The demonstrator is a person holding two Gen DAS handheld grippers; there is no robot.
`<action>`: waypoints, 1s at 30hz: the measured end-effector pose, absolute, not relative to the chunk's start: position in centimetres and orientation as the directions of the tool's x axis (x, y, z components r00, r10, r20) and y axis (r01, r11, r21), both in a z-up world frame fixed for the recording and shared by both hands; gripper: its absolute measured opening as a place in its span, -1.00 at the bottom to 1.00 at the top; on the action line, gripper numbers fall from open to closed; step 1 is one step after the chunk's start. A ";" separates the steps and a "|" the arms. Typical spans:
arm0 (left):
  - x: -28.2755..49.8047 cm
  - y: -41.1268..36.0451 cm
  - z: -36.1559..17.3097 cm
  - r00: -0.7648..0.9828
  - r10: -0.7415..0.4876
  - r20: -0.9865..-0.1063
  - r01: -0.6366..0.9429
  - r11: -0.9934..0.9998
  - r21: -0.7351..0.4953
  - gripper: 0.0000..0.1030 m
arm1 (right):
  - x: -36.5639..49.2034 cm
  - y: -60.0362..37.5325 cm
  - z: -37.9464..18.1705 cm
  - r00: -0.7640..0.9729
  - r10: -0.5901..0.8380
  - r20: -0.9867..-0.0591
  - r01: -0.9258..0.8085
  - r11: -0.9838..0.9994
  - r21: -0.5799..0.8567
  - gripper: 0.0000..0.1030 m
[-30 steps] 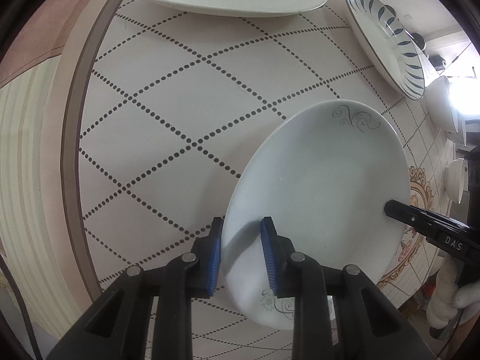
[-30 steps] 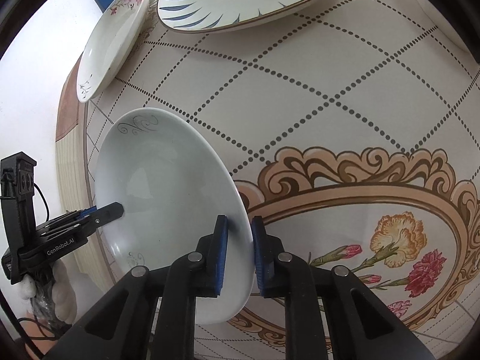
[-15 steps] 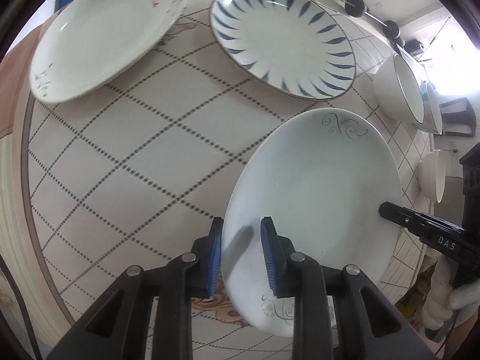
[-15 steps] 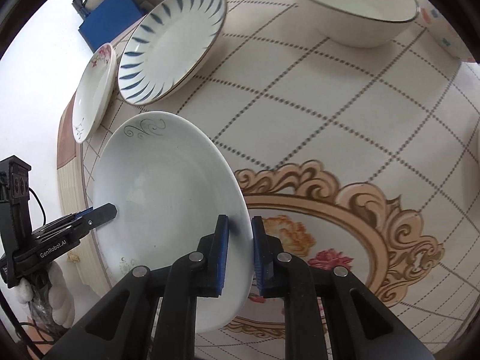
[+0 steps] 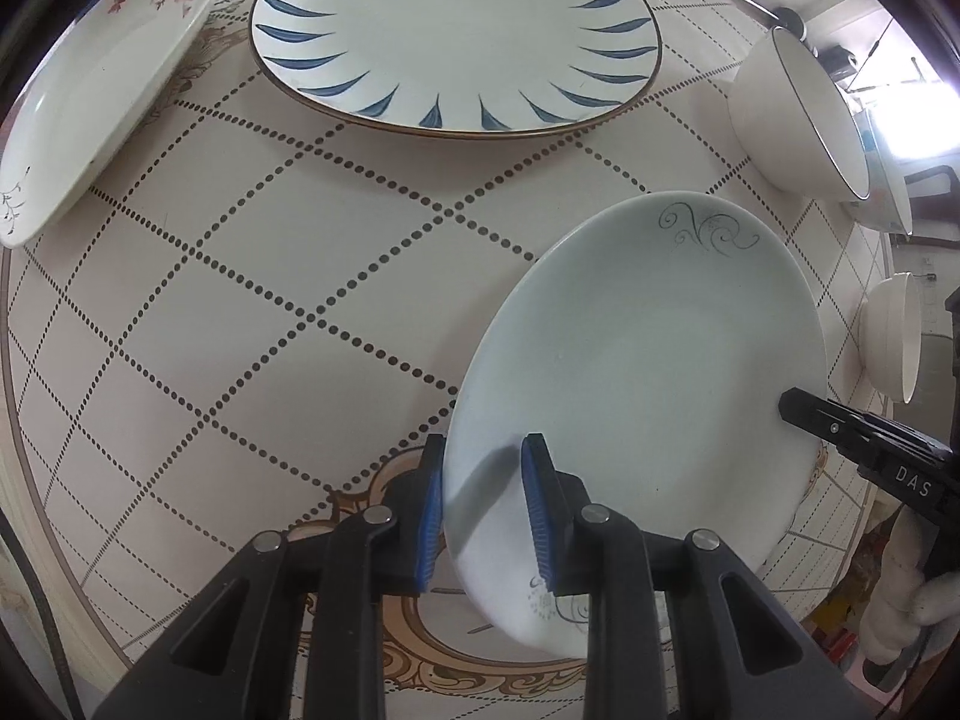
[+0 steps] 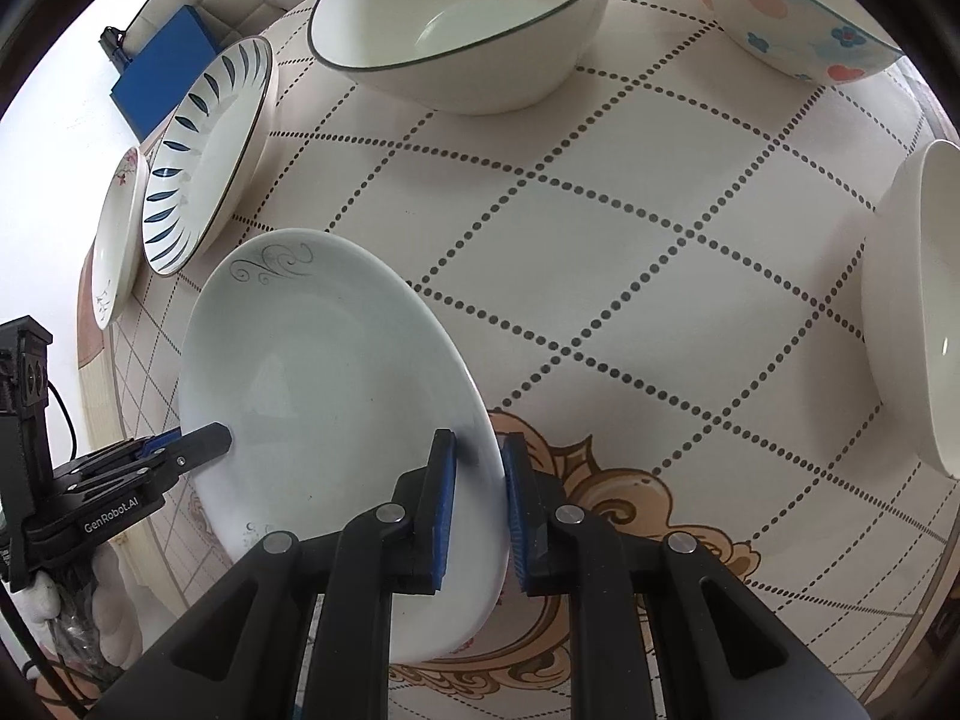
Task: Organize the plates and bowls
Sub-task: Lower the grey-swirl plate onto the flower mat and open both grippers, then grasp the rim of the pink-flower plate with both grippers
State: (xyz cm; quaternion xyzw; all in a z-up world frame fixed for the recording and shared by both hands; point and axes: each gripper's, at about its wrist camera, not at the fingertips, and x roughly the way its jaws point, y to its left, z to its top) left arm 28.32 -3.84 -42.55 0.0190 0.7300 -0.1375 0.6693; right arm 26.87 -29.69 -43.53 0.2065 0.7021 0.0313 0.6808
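A pale plate with grey scroll marks (image 5: 648, 360) is held above the table between both grippers. My left gripper (image 5: 483, 507) is shut on its near left rim. My right gripper (image 6: 479, 504) is shut on its opposite rim and shows in the left wrist view (image 5: 798, 408) at the plate's right edge. The plate also shows in the right wrist view (image 6: 324, 396), with the left gripper (image 6: 210, 441) at its left edge. A blue-leaf plate (image 5: 456, 30) and a pink-flower plate (image 5: 102, 78) lie farther back.
The round table (image 5: 240, 276) has a dotted diamond cloth. A dark-rimmed white bowl (image 6: 468, 24), a bowl with pink and blue flowers (image 6: 786, 6) and a plain white bowl (image 6: 918, 306) stand at the back and right. A blue box (image 6: 168, 66) sits beyond the table.
Both grippers have carried the scroll plate inward across the table. The blue-leaf plate and the bowls are now nearer and larger in view. Both grips are unchanged.
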 end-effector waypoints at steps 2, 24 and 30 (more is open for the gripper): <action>28.3 -3.6 -42.5 -0.106 -0.155 -0.982 0.197 0.965 -0.174 -0.57 | 26.9 -29.4 -43.8 0.012 0.334 -0.942 0.237 0.915 0.327 -0.65; 36.5 17.9 -31.8 0.211 -0.196 -0.958 -0.202 0.950 -0.239 -0.21 | 35.9 -18.1 -31.5 0.210 0.460 -0.863 0.001 0.882 0.471 0.88; 41.8 25.8 -35.7 0.198 -0.263 -0.944 -0.344 0.883 -0.318 -0.21 | 47.6 -6.6 -31.7 0.146 0.499 -0.854 -0.143 0.865 0.481 0.88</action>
